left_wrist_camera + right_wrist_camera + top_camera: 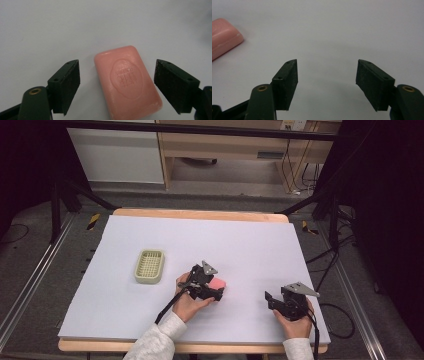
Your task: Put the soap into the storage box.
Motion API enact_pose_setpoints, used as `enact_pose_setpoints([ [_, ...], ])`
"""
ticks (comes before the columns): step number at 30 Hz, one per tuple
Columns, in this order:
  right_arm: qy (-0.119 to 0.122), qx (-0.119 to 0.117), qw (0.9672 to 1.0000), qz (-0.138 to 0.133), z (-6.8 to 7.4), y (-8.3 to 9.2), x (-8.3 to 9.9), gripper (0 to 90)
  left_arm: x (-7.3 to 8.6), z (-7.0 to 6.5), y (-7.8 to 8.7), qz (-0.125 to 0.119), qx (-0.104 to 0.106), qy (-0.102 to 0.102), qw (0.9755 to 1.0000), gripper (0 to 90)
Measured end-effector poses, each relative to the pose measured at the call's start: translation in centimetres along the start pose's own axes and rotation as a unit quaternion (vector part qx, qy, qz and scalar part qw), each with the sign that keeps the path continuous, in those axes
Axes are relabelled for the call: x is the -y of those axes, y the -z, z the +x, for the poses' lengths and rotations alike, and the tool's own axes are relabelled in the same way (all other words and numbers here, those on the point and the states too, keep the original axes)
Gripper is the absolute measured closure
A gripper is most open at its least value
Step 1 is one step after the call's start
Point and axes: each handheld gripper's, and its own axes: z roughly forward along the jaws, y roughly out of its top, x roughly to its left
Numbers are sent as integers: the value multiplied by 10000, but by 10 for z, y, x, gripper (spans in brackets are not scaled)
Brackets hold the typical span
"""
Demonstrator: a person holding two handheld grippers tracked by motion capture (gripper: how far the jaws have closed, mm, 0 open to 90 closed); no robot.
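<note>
The left gripper (117,82) stands with its jaws spread wide on either side of the pink soap bar (127,83), the pads clear of both long edges, so nothing is held; the bar lies flat on the table (125,305), stamped face up, slightly skewed between the jaws. I judge that the wide spread is what lets the pads clear the long sides of the bar (a grip across its width looks the likeliest use of that stance). From above, the left gripper (212,289) sits just at the soap bar (218,283) near the middle of the near half of the table. The right gripper (327,75) also stands open with bare surface between its pads, parked well to the side (272,301), probably to keep out of the way. The green slotted soap dish (149,266) waits empty further left, a likely home for the bar
</note>
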Motion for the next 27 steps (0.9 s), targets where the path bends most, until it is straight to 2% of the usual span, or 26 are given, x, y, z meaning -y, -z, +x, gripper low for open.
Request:
enact_pose_setpoints([
  [9, 34, 6, 10000, 31, 0, 0, 0, 344, 0, -2, -7, 112, 4, 2, 9999, 202],
  [16, 57, 10, 10000, 54, 1, -1, 0, 346, 1, -4, -12, 215, 23, 79, 9997, 201],
  [23, 61, -5, 10000, 68, 1, -2, 1, 348, 2, -6, -20, 346, -29, 24, 9994, 206],
  [27, 52, -26, 9999, 92, 1, -2, 1, 348, 3, -6, -24, 401, -11, 87, 9992, 217],
])
